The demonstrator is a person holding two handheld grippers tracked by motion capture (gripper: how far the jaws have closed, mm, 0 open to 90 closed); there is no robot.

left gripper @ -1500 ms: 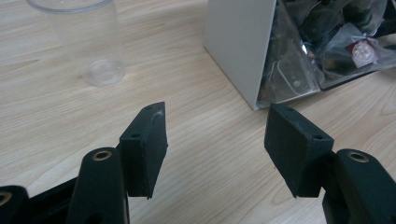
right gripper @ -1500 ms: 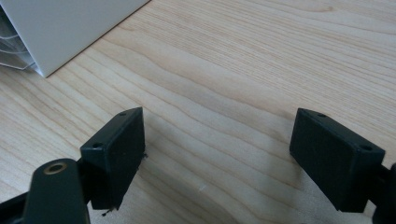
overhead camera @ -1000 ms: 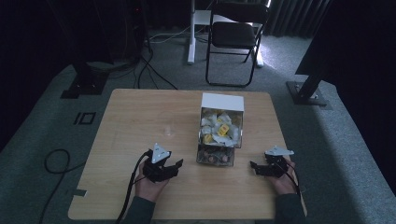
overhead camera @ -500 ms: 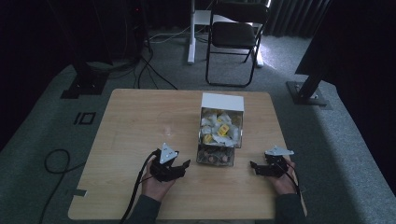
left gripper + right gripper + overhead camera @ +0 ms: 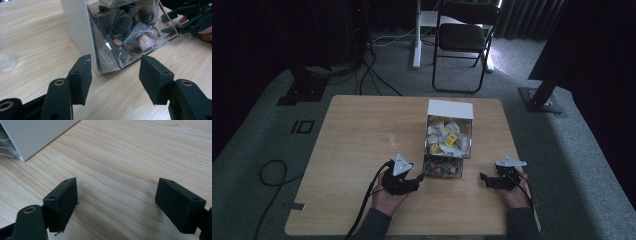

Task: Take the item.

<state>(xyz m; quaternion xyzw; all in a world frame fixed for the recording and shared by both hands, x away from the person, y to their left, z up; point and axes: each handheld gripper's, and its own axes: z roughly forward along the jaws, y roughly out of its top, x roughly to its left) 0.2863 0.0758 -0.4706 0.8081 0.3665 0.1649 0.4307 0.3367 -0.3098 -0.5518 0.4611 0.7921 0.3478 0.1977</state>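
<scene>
A white box [image 5: 450, 109] with a clear front stands at the middle of the wooden table [image 5: 362, 130]. Its upper part holds yellow and white tea bags [image 5: 446, 137]. Its clear lower drawer [image 5: 130, 37] holds dark tea bags with red tags. My left gripper [image 5: 418, 179] lies low on the table just left of that drawer. In the left gripper view the left gripper [image 5: 116, 68] stands open and aimed at the drawer's near corner, holding nothing. My right gripper [image 5: 484, 179] rests to the right of the box. Seen up close, the right gripper [image 5: 116, 195] is wide open over bare wood.
A clear glass object [image 5: 5, 59] sits on the table to the left of my left gripper. A folding chair [image 5: 464, 35] and stand feet are on the carpet beyond the table. The box's white side [image 5: 32, 135] is close to my right gripper.
My left gripper has slid to the right across the table, up to the box's lower drawer. The right gripper has stayed where it was.
</scene>
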